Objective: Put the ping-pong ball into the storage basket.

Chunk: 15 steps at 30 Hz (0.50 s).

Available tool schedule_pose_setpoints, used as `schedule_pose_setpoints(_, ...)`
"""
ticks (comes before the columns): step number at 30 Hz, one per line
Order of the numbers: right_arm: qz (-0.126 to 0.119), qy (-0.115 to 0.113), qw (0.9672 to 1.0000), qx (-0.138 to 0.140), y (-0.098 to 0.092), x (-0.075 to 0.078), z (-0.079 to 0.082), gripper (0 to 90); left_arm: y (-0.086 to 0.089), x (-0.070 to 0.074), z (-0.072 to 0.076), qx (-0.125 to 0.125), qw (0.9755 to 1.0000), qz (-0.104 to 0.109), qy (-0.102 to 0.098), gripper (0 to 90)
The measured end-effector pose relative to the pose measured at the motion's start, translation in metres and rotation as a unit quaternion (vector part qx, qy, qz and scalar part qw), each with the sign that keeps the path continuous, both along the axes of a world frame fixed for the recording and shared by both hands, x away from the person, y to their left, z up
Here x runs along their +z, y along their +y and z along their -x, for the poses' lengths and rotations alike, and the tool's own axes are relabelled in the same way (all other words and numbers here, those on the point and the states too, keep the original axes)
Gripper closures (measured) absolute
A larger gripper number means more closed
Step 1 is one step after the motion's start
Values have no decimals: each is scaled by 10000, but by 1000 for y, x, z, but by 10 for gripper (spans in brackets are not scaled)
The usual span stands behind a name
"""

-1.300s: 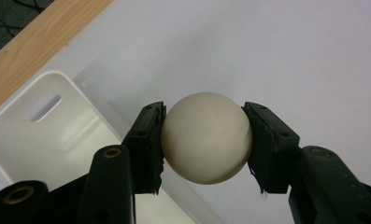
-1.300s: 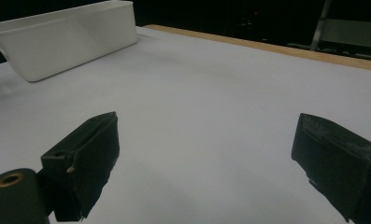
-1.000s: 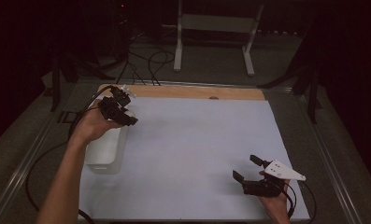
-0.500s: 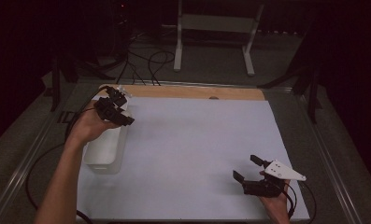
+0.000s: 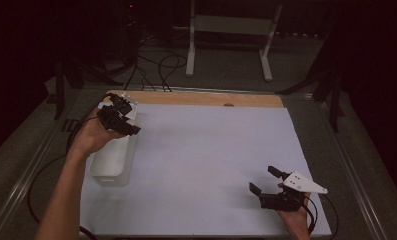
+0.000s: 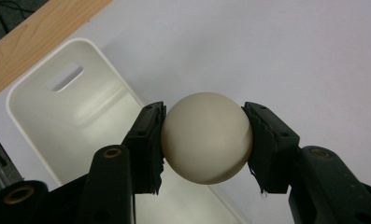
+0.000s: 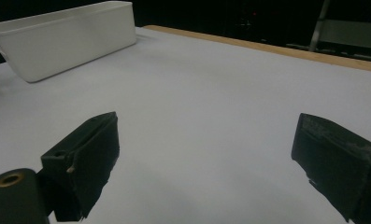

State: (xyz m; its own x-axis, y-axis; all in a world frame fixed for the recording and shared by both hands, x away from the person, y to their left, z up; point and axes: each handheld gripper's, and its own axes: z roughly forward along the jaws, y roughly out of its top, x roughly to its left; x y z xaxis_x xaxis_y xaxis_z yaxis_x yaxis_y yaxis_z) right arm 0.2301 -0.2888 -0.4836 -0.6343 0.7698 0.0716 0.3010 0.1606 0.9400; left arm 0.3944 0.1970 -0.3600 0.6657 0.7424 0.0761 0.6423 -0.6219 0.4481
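Note:
My left gripper (image 6: 204, 114) is shut on a smooth cream ball (image 6: 206, 140), with a black pad pressed against each side of it. Ball and jaws hang above the far end of a long white bin (image 6: 66, 107), near its handle slot and its right rim. In the high view the left gripper (image 5: 118, 119) is over the far end of the bin (image 5: 110, 161) at the table's left edge. My right gripper (image 5: 269, 181) rests low at the near right, open and holding nothing. Its jaws (image 7: 206, 163) stand wide apart over the bare white sheet.
A white sheet (image 5: 211, 150) covers the table, and a wooden strip (image 5: 201, 99) runs along its far edge. The bin (image 7: 61, 39) lies far to the left of the right gripper. Cables (image 5: 158, 65) and a metal stand (image 5: 226, 30) are on the floor beyond.
The left hand has shifted only slightly over the bin's far end, still holding the ball. The right gripper has not moved.

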Motion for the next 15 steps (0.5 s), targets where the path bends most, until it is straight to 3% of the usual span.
schedule_pose_setpoints(15,3,-2,10000,-11,0,0,0,73,5,-2,0,65,10000,-12,13,512)
